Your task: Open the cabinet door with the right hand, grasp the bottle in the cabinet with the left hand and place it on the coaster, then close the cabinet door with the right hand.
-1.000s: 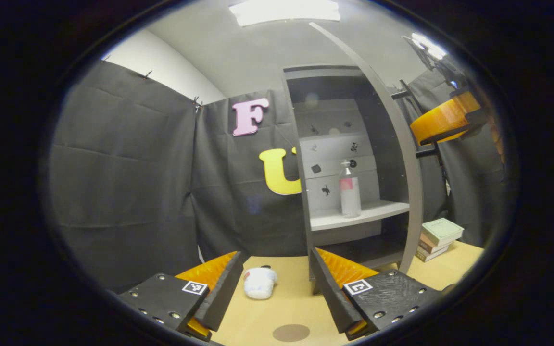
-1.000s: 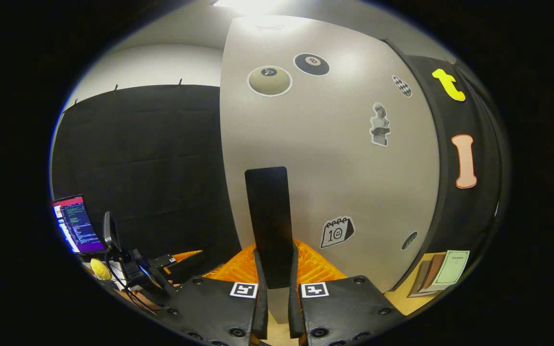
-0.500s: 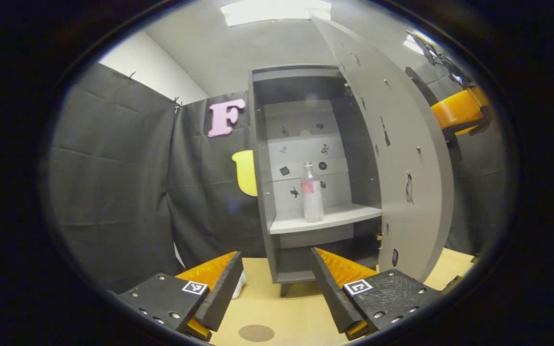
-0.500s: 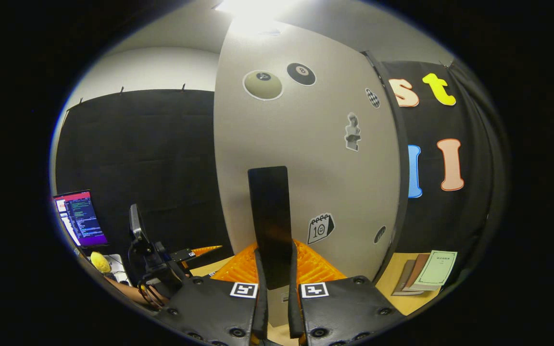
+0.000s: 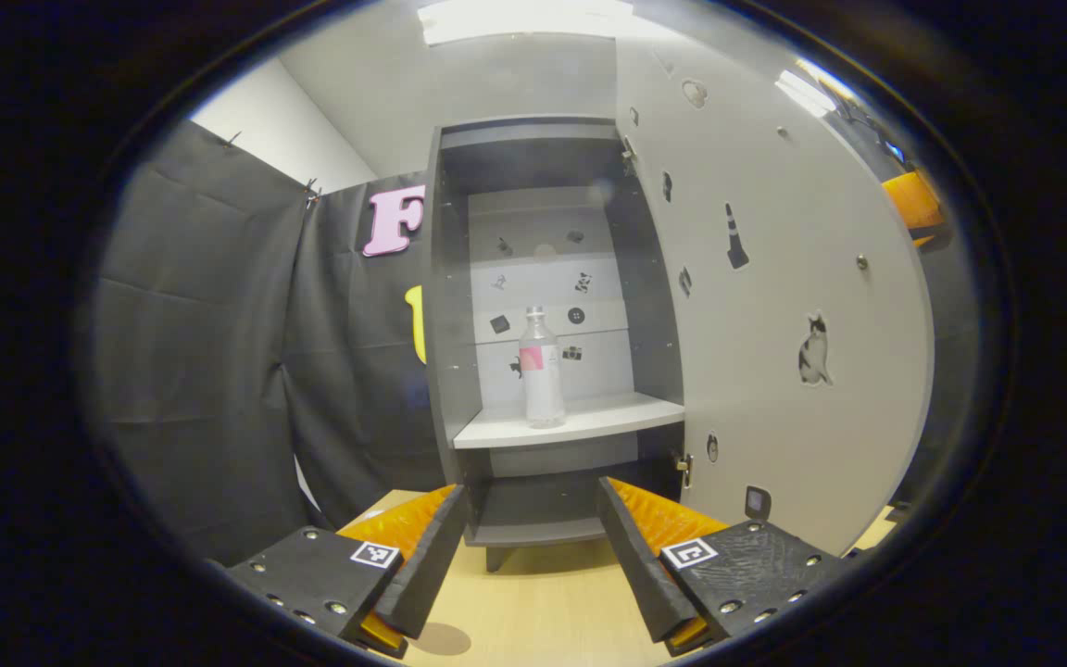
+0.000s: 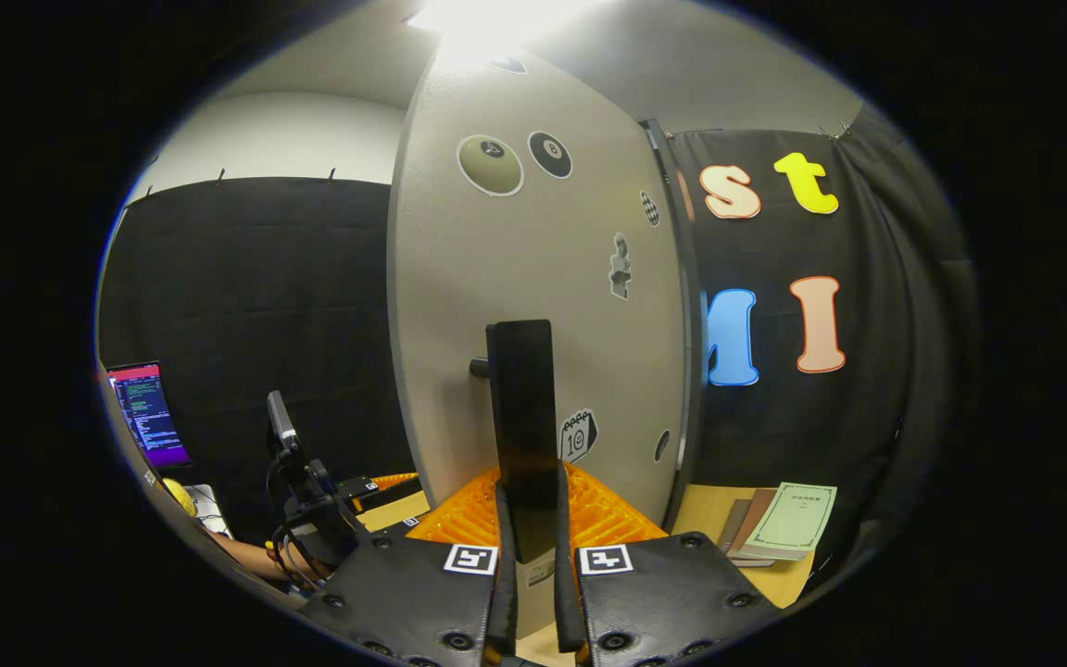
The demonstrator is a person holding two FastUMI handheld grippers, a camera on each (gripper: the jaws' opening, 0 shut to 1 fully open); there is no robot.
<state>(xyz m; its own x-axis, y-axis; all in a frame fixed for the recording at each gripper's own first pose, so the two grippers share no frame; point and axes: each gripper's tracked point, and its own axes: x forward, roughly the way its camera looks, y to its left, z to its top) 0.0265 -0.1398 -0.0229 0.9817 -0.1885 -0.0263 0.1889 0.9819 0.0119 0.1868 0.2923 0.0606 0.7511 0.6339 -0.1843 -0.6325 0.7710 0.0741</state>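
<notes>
The grey cabinet [image 5: 445, 306] stands open. A clear bottle [image 5: 543, 366] with a pink label stands upright on its middle shelf [image 5: 580, 424]. My left gripper [image 5: 529, 547] is open, low over the table in front of the cabinet and well short of the bottle. The brown coaster [image 5: 443, 639] peeks out by its left finger. The door [image 5: 774, 306] is swung out to the right. In the right gripper view, my right gripper [image 6: 529, 491] is shut on the door's black handle [image 6: 521, 398], against the door's [image 6: 533, 278] sticker-covered outer face.
A stack of books [image 6: 779, 523] lies on the wooden table [image 5: 543, 602] to the right of the door. A hand with the left gripper [image 6: 320, 500] shows low on the left, and a monitor [image 6: 149, 412] stands beyond it. Black cloth walls the booth.
The door has swung wider with my right gripper still on its handle. The left gripper has shifted, so the open cabinet now faces it; a white soft object left its view.
</notes>
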